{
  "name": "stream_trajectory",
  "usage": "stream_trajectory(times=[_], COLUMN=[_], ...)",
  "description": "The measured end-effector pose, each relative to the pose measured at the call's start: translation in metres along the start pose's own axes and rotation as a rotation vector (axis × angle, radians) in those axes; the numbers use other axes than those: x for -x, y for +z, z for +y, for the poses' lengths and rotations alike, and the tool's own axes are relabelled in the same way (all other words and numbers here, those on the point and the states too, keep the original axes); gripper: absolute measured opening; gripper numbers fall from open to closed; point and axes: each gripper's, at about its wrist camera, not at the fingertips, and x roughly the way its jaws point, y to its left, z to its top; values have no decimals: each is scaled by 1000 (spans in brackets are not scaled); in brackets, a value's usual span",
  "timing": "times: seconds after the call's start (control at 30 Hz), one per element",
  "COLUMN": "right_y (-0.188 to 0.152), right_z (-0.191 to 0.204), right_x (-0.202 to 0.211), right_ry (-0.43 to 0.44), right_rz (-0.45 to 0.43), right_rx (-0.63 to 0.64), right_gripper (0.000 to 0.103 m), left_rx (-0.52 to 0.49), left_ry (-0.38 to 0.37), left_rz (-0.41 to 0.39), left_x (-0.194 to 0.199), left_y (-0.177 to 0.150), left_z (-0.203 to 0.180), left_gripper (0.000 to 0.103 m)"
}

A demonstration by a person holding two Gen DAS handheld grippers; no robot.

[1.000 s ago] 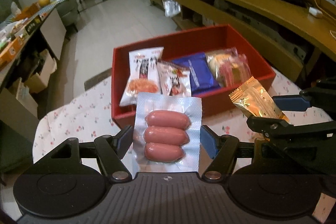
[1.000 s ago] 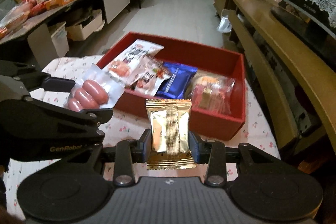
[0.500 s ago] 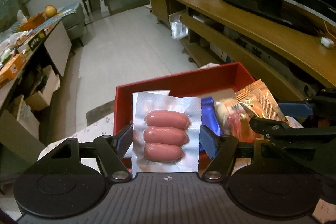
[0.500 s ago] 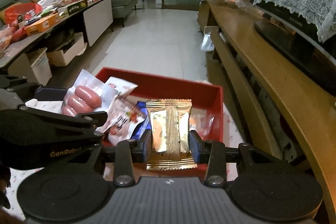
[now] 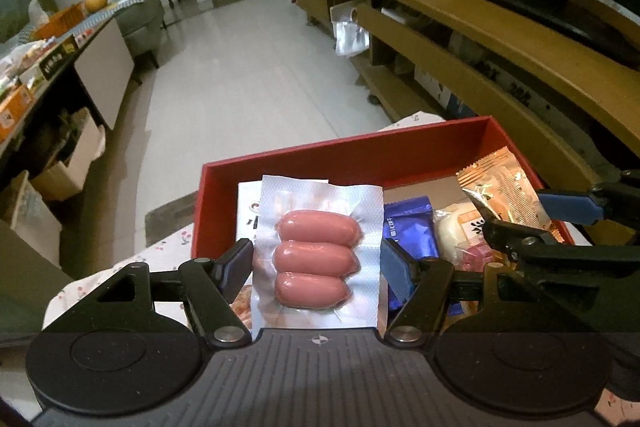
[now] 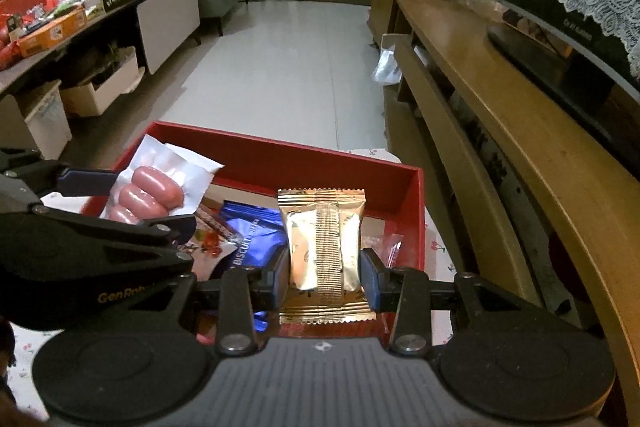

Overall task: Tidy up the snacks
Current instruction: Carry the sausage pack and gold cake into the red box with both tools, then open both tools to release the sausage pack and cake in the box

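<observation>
Sausage pack [image 5: 316, 259] sits clamped in the left claw [image 5: 316, 267], above the red box [image 5: 344, 155]; the right claw [image 6: 324, 283] pinches a gold packet [image 6: 322, 251]. Released here, either probably lands atop the blue packet [image 5: 408, 239], cluttering the box.

A table under a white cloth printed with small cherries [image 5: 168, 251] carries the red box [image 6: 280, 157] — an open tray that sits directly on the cloth (only strips of the fabric show around it) — near the table's far edge.
</observation>
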Motion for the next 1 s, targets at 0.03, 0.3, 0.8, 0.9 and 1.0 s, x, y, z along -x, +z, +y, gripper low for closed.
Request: stream_trajectory(times=[0.03, 0.3, 0.8, 0.9, 1.0], right_y=[0, -2, -4, -4, -4], right_z=[-1, 1, 2, 3, 3], right_x=[-4, -24, -36, -38, -39], right_ry=[-3, -16, -13, -18, -24], right_rz=[4, 27, 24, 24, 27], right_rx=[0, 21, 15, 18, 15], right_gripper=[47, 47, 48, 48, 49], left_rx=[1, 8, 2, 2, -4], left_ry=[2, 9, 44, 46, 54], left_rz=[3, 31, 21, 21, 20], left_x=[-3, -22, -33, -35, -34], left_y=[0, -3, -3, -4, -4], left_z=[-1, 1, -2, -2, -3], left_gripper=[74, 74, 74, 75, 75])
